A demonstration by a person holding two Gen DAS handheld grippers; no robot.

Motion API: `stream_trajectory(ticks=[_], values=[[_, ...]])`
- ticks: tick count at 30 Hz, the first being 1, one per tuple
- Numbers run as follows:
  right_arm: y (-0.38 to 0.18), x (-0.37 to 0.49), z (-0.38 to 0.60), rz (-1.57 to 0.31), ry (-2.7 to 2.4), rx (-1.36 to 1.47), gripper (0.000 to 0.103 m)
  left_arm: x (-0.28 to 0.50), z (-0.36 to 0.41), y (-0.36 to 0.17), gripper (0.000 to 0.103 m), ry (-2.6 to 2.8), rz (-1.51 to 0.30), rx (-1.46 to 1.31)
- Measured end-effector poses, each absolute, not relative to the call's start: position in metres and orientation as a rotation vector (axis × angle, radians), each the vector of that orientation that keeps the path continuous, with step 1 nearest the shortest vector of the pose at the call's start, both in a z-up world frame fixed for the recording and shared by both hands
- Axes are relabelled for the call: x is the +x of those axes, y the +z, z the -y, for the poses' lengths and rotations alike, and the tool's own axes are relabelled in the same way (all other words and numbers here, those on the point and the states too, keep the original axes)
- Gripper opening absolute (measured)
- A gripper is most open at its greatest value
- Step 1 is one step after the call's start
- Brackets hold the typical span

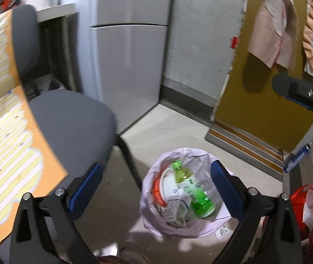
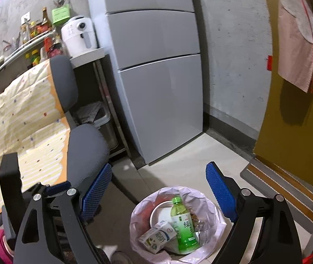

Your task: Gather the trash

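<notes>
Over on the left a grey fabric office chair (image 2: 86, 145) has a yellow-and-orange striped cloth (image 2: 24, 114) draped over its back and seat. Behind it a white air fryer (image 2: 78, 36) sits on a pale worktop (image 2: 90, 56), with bottles crowded on wire shelves beside it, and a tall silver-grey fridge (image 2: 156, 70) stands against the concrete wall.

On the tiled floor (image 2: 178, 160) in front of the chair is a round bin lined with a pale pink plastic bag (image 1: 152, 215). Lying in it are a green plastic drink bottle (image 1: 191, 191), a small white milk carton (image 1: 176, 209) just beside it, and a white tub with an orange rim (image 1: 161, 189).

The left gripper (image 1: 156, 182) hangs over the bin with its blue-padded fingers (image 1: 84, 189) spread wide and nothing between them. The right gripper (image 2: 158, 189) is above the bin too, its fingers (image 2: 220, 191) also wide apart and empty. To the right a mustard-yellow door (image 2: 292, 132) stands with pink cloth (image 2: 297, 44) hanging on it.
</notes>
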State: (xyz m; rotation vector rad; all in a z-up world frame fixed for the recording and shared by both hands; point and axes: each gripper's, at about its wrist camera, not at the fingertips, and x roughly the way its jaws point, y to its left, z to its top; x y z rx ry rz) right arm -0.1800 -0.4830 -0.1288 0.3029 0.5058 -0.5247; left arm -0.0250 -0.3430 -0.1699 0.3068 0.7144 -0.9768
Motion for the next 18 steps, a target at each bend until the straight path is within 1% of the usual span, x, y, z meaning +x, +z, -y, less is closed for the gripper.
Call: stream_trajectory(ticks=[10,18], values=[[-0.113,-0.159,0.438,-0.562,-0.44,0.246,0.09,-0.011,0.264,-0.13,0.096,-0.785,-0.735,0.277],[-0.096,-0.142,0.398,-0.625,-0.305,0.239,0.093,-0.019,0.193,-0.095,0.096,-0.614,-0.756,0.274]])
